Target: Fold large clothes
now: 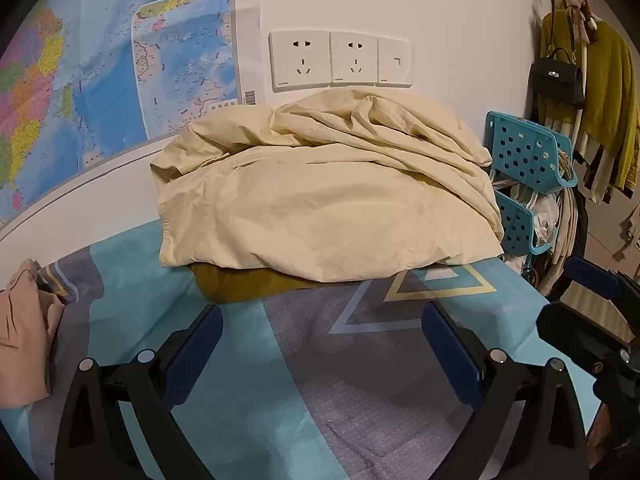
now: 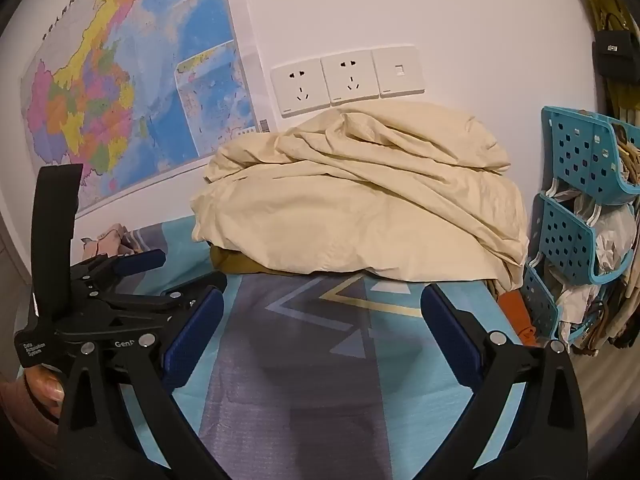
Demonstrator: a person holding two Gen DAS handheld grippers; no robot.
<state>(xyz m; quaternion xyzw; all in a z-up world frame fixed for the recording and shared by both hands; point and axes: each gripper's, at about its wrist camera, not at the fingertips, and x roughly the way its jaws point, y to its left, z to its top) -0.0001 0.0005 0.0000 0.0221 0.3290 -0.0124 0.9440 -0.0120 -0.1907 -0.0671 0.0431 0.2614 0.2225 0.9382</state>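
Left wrist view: cream cloth heap (image 1: 320,196) ahead of left tool (image 1: 322,340), well apart; pads spread, empty.

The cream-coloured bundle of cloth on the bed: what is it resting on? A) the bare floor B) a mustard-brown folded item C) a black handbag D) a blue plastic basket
B: the cream cloth lies on top of a mustard-brown item, whose edge shows beneath its front edge on the bedspread.

The cream bedding (image 1: 328,196) hides most of an olive-brown cloth (image 1: 244,284) underneath
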